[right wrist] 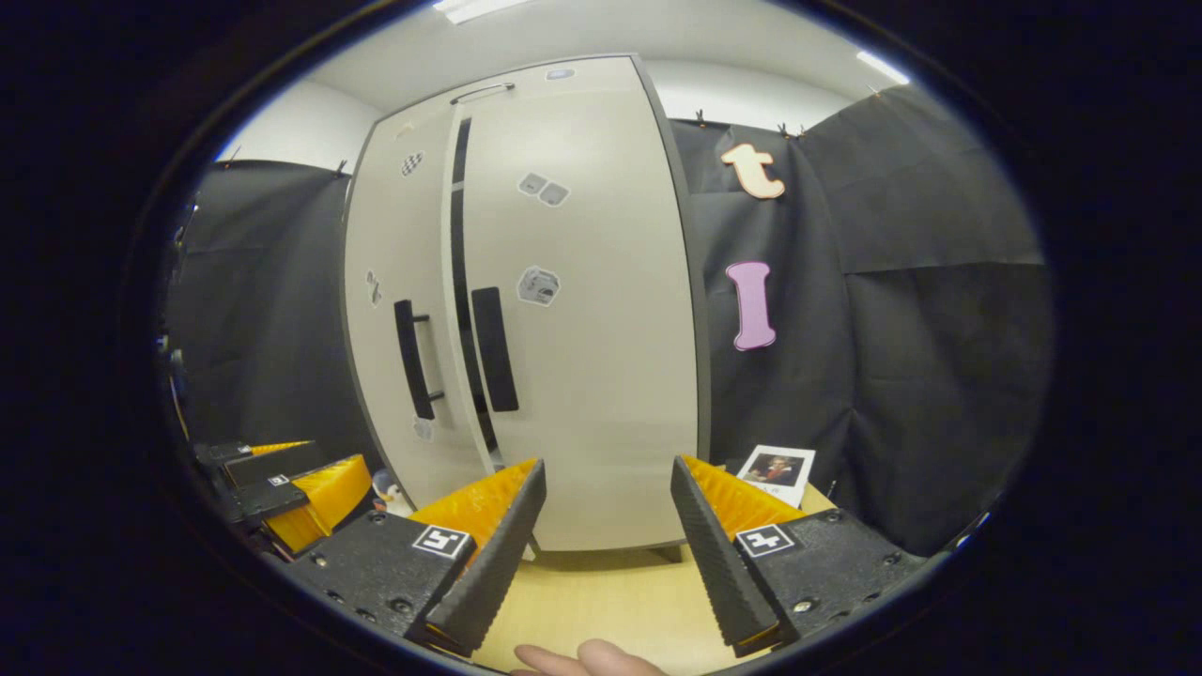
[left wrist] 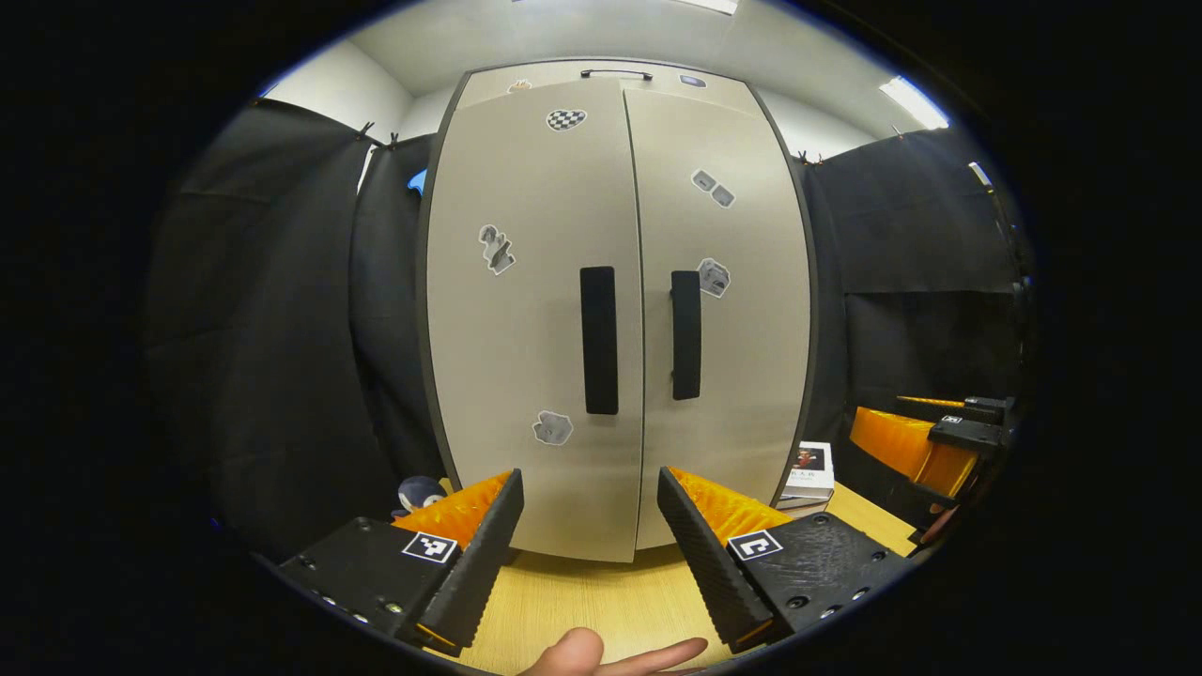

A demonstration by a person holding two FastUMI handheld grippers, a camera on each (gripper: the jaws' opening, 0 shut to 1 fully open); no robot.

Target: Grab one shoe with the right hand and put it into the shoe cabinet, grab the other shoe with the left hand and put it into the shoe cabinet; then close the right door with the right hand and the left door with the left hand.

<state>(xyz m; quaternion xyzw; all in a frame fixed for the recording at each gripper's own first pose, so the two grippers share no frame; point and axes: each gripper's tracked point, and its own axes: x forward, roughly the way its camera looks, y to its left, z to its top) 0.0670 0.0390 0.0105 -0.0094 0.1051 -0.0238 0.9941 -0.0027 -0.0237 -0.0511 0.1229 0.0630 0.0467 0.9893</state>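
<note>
Standing centre frame on the table (left wrist: 582, 601), the shoe cabinet (left wrist: 526, 319) looks closed or nearly so, its stiff light doors best pushed near the handles (left wrist: 599, 340), while left gripper (left wrist: 587, 540) and right gripper (right wrist: 608, 554) hang spread, empty.

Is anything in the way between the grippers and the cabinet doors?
Nothing visible. The left gripper is open and faces the left door across bare table. The right gripper is open and faces the right door. A book lies off to the side.
</note>
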